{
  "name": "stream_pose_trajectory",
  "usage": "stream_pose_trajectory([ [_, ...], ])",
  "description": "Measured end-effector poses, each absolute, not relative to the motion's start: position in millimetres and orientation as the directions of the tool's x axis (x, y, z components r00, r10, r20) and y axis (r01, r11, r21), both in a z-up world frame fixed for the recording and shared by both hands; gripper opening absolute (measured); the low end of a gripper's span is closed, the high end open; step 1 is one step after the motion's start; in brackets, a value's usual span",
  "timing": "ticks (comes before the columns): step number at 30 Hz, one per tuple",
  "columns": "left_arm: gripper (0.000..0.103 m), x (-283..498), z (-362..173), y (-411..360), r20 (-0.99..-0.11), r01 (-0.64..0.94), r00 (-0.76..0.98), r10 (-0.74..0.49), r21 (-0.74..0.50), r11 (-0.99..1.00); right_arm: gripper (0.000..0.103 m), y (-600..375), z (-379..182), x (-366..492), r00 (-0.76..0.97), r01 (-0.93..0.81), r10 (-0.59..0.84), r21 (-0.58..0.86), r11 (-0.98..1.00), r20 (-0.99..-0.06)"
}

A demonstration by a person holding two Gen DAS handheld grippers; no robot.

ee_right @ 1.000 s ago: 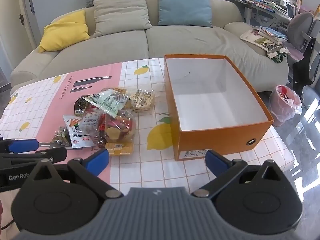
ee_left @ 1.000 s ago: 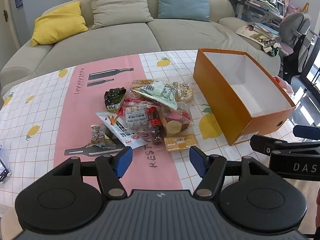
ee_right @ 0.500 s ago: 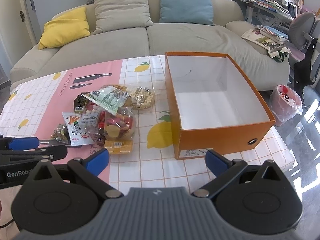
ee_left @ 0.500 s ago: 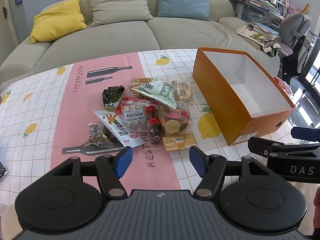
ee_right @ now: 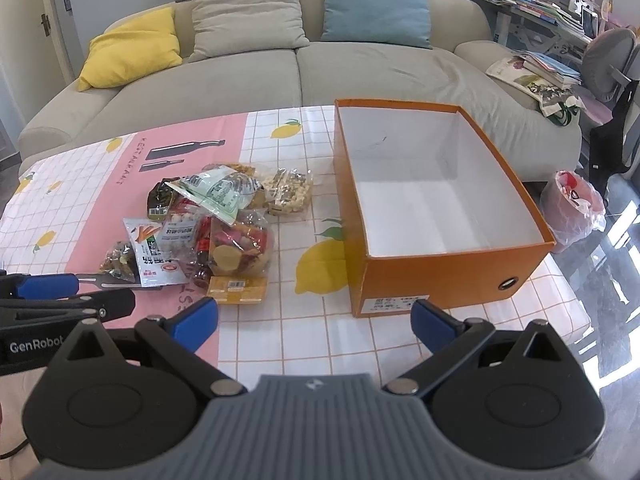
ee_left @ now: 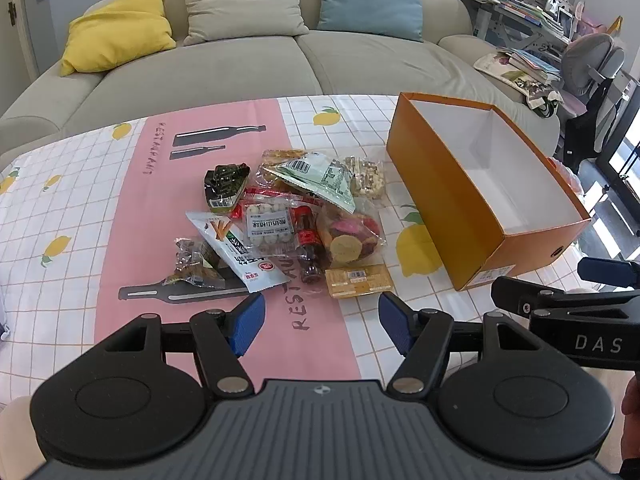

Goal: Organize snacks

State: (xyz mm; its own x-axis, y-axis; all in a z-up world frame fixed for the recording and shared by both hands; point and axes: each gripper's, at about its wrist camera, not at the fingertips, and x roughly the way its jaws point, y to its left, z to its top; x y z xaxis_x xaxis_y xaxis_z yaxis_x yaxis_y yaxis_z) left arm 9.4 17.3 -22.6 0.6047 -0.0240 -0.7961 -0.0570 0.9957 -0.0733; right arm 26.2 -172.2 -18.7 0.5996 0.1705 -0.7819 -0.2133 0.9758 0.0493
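Observation:
A heap of snack packets point(ee_left: 288, 216) point(ee_right: 208, 224) lies on the pink and white tablecloth: a green-white pouch point(ee_left: 316, 176), a flat yellow packet point(ee_left: 358, 280) nearest me, a small red-capped bottle point(ee_left: 308, 246), a dark green pack point(ee_left: 224, 186). To its right stands an orange box point(ee_left: 452, 204) point(ee_right: 436, 268), white and bare inside. My left gripper point(ee_left: 320, 320) hovers open just short of the yellow packet. My right gripper point(ee_right: 314, 322) is open too, above the cloth before the box's near left corner. Each gripper shows at the other view's edge.
A beige sofa point(ee_left: 248, 64) with yellow, grey and blue cushions runs behind the table. To the right are a cluttered desk point(ee_right: 552, 4), a grey chair point(ee_left: 592, 64) and a bin with a red bag point(ee_right: 574, 204) on the floor. The table's right edge point(ee_right: 568, 300) is close to the box.
Both views have crept slightly forward and down toward the table; the snack heap and box sit a little nearer. Both grippers stay open, nothing grasped.

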Motion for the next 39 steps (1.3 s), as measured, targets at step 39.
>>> stream_pose_trajectory([
  [39,0.077,7.9,-19.1,17.2,-0.793,-0.058,0.608,-0.031,-0.084,0.995,0.1,-174.5,-20.0,23.0,0.595,-0.207,0.164,0.047,0.977,-0.787],
])
